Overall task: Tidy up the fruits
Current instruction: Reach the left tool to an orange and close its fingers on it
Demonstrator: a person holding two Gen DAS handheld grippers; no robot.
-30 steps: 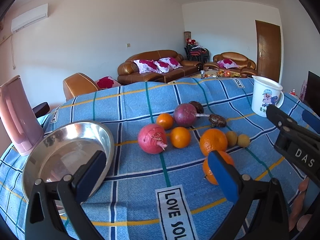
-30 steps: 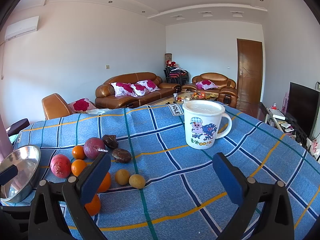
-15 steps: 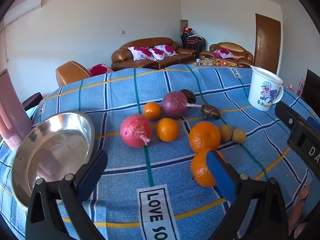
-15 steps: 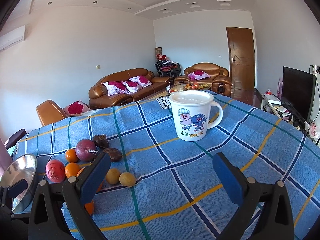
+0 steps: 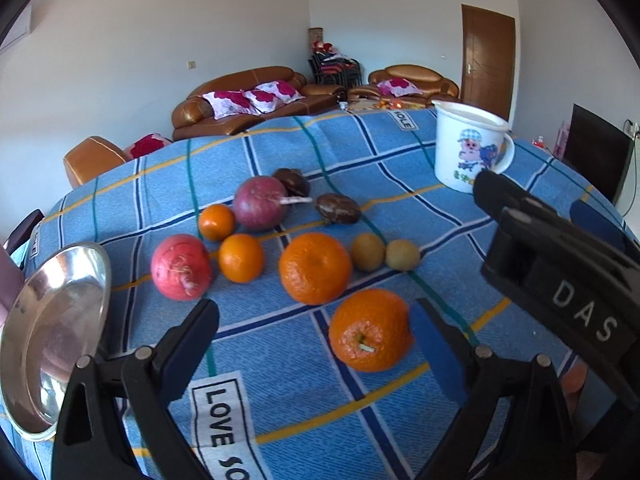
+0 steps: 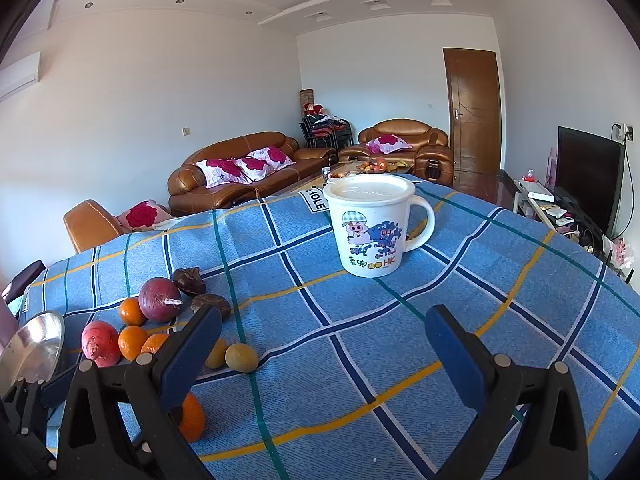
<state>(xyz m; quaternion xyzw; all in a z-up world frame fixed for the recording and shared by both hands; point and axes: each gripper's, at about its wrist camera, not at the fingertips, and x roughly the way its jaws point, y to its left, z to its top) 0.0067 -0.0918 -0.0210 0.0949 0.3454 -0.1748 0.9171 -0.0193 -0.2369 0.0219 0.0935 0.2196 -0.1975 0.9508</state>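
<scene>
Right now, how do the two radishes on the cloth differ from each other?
The pink radish is lighter, rosy red; the purple radish is dark maroon. The pink radish lies nearer the steel bowl, with its short root stub facing the left camera; the purple radish lies farther back, its pale root pointing right toward the brown fruit. Both are round, about the same size, and rest on the blue checked cloth beside small oranges.

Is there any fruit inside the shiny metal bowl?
No, the metal bowl shows only its bare shiny inside, and fruits like the big orange sit on the blue cloth.
</scene>
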